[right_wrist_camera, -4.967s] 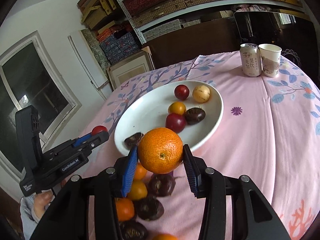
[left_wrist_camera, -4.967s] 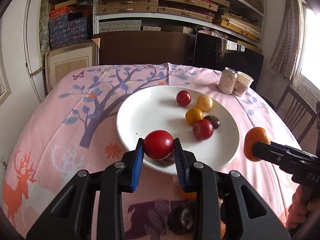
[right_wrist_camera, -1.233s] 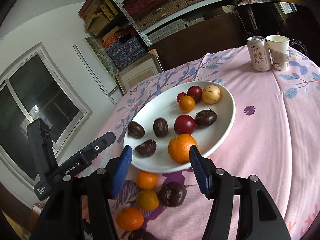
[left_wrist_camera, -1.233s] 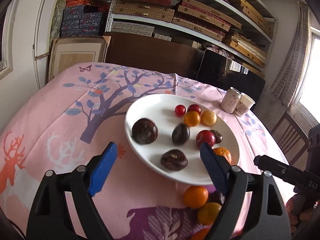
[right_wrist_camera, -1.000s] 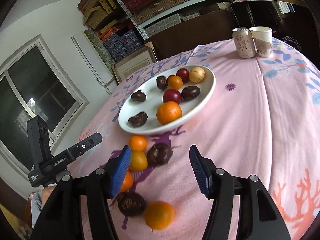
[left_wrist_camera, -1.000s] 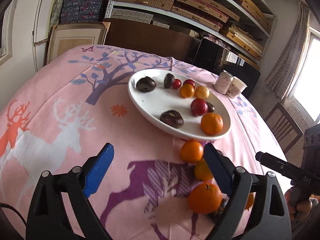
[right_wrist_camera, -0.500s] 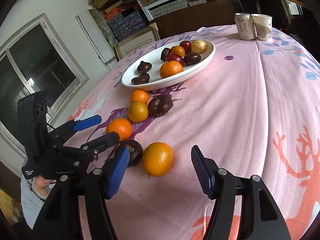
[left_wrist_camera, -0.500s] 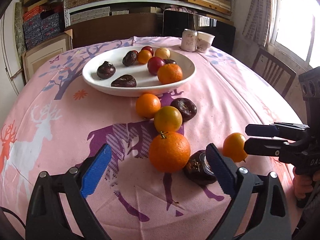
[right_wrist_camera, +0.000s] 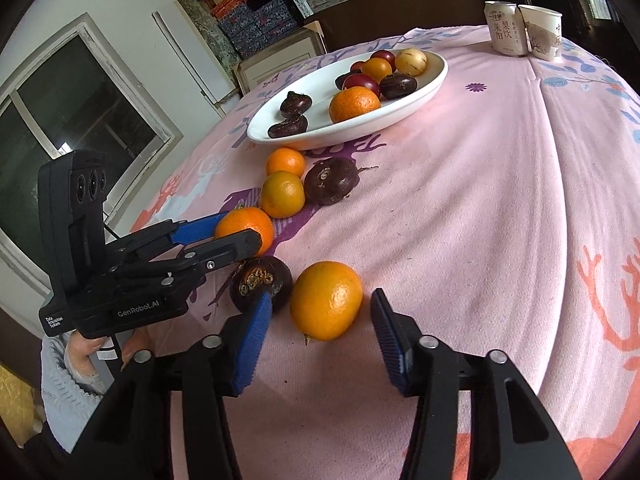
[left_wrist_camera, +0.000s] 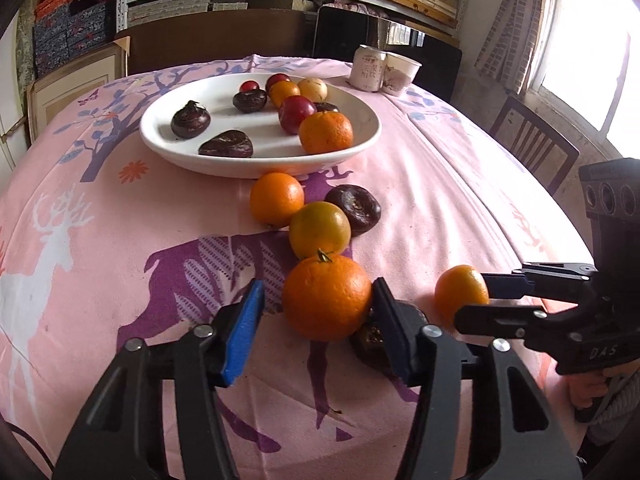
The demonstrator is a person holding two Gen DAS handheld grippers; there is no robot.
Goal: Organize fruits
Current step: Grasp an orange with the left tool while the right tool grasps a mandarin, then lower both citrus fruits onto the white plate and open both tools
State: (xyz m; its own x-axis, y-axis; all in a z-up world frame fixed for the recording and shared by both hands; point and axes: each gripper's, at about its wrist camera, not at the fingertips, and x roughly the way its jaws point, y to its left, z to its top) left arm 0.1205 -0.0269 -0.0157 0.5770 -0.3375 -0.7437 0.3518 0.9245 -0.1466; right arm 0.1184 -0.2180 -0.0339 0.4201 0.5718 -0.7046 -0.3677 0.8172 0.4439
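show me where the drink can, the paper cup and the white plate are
drink can [right_wrist_camera: 505,28]: right wrist view, on its printed side.
paper cup [right_wrist_camera: 543,32]: right wrist view, on its front wall.
white plate [left_wrist_camera: 256,136]: left wrist view, on bare plate floor.

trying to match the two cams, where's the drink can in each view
Left wrist: the can stands upper centre-right, behind the plate, beside the paper cup.
Right wrist: the can is at top right, again left of the cup, beyond the plate.
Shared landmark: the white plate of fruit, nearer than the can in both views.
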